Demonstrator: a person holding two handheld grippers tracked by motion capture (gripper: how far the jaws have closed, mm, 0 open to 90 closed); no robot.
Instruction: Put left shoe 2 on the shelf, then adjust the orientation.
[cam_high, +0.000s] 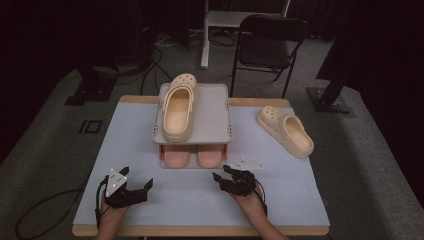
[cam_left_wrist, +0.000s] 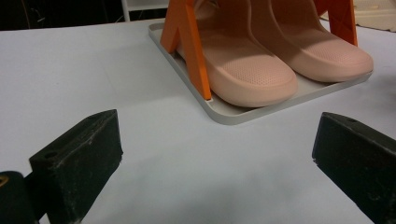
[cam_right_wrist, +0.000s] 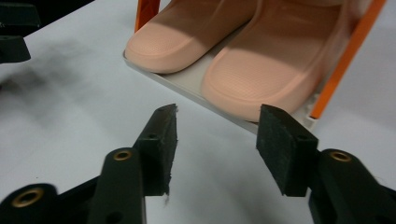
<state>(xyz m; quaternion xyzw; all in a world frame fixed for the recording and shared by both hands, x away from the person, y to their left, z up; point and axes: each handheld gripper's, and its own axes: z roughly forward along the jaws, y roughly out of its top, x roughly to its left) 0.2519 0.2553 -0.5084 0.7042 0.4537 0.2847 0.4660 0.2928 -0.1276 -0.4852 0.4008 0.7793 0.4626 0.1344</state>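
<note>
High view, right gripper open, near pink slippers

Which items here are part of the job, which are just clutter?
In play: pink slippers on the rack's lower shelf, cream clog on top, second clog on the table, both grippers, left and right, jaws open.
Clutter: folding chair, floor cables.

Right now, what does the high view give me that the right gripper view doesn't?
High view alone: a cream clog on the rack's top shelf, a second cream clog lying on the table to the rack's right, and the left gripper, jaws open. Right gripper view alone: the textured toes of the pink slippers close up and an orange upright. Both: the pink pair on the bottom tray and the right gripper, open and empty.
</note>
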